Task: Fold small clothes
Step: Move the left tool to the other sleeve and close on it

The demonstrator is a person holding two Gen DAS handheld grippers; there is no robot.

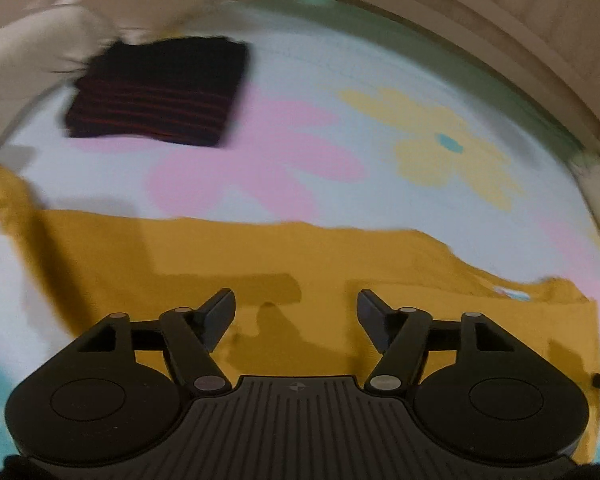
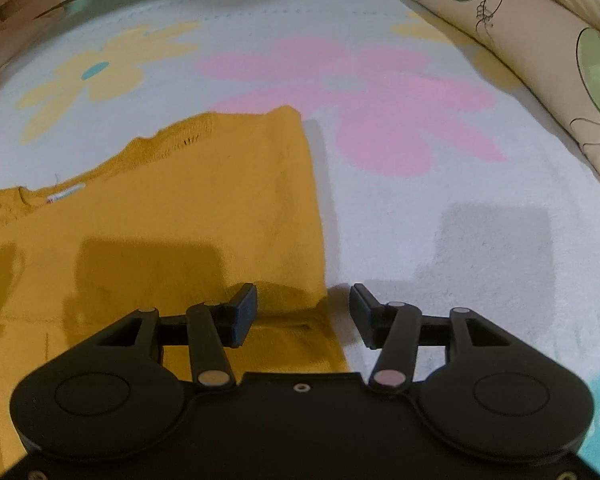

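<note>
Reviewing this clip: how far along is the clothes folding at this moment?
Done: a dark striped garment lies folded into a neat rectangle on the flowered sheet. In hand: the mustard-yellow top lies spread on the sheet, seemingly part-folded; the left gripper is open over it holding nothing, and the right gripper is open astride its side edge. Left: finishing the yellow top's folds.
</note>
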